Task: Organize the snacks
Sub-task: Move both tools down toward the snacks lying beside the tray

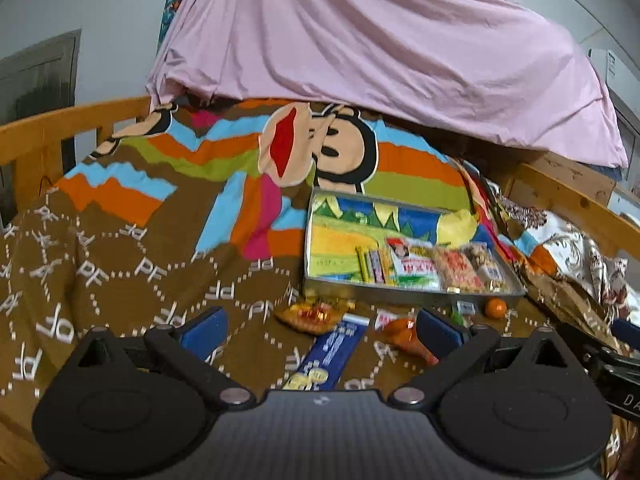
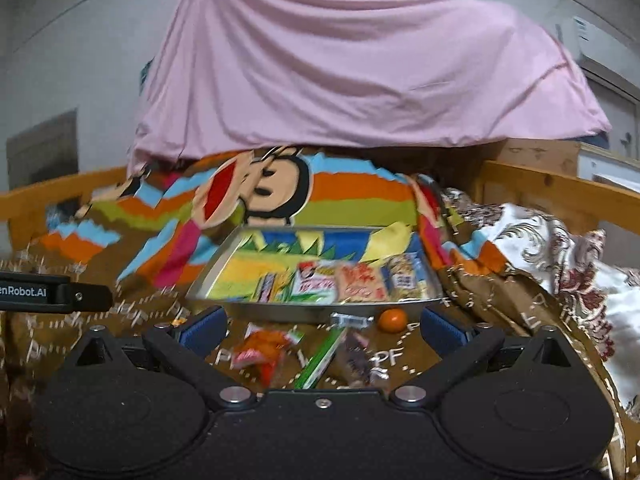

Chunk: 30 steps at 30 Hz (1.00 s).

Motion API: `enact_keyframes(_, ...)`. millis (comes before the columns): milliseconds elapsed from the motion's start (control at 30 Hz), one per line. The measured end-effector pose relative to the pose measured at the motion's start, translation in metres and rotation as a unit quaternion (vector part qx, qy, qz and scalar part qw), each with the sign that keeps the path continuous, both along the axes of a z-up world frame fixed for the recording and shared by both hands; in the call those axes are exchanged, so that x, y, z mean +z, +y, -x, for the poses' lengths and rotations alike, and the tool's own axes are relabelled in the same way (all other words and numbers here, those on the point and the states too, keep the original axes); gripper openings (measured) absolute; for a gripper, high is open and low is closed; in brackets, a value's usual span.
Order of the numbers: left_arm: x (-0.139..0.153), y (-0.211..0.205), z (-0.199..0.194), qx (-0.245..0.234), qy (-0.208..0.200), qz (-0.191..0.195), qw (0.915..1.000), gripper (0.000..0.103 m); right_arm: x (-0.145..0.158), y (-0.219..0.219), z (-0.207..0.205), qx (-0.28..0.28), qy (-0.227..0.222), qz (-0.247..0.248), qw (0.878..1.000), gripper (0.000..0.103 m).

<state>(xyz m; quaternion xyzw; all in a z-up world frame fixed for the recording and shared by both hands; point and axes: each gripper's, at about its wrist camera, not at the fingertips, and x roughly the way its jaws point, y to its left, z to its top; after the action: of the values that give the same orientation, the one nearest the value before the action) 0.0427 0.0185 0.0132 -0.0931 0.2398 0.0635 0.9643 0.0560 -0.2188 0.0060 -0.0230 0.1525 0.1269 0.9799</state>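
Observation:
A metal tray [image 1: 400, 295] lies on the bed with several snack packets [image 1: 424, 266] lined along its near side; it also shows in the right wrist view [image 2: 224, 276]. In front of it, loose snacks lie on the brown blanket: a blue packet [image 1: 334, 350], an orange-yellow packet [image 1: 312, 314], an orange packet [image 1: 404, 334] and a small orange fruit [image 1: 495, 307]. My left gripper [image 1: 320, 330] is open and empty above them. My right gripper [image 2: 322, 328] is open and empty over a red-orange packet [image 2: 260, 350], a green stick pack [image 2: 322, 356], a dark wrapper [image 2: 358, 356] and the orange fruit [image 2: 392, 320].
A pink sheet [image 1: 380, 48] hangs over the far end of the bed. Wooden bed rails [image 1: 60, 128] run along the left and right [image 2: 560, 188]. A floral quilt [image 2: 560, 248] bunches at the right. The left gripper's body [image 2: 52, 292] juts in at the left of the right wrist view.

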Motion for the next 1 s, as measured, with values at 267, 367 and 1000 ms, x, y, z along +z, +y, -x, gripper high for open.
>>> enact_keyframes(267, -0.011, 0.014, -0.001, 0.015, 0.015, -0.002, 0.9998, 0.102, -0.017, 0.013, -0.016, 0.019, 0.061, 0.003, 0.998, 0.102)
enact_keyframes(367, -0.014, 0.016, -0.003, 0.021, 0.021, -0.006, 0.9995, 0.102, -0.021, 0.018, -0.021, 0.028, 0.080, 0.010, 0.996, 0.102)
enact_keyframes(1000, -0.015, 0.017, -0.013, 0.025, 0.057, -0.040, 0.9972, 0.102, -0.029, 0.027, -0.027, 0.044, 0.104, 0.030, 0.993, 0.102)
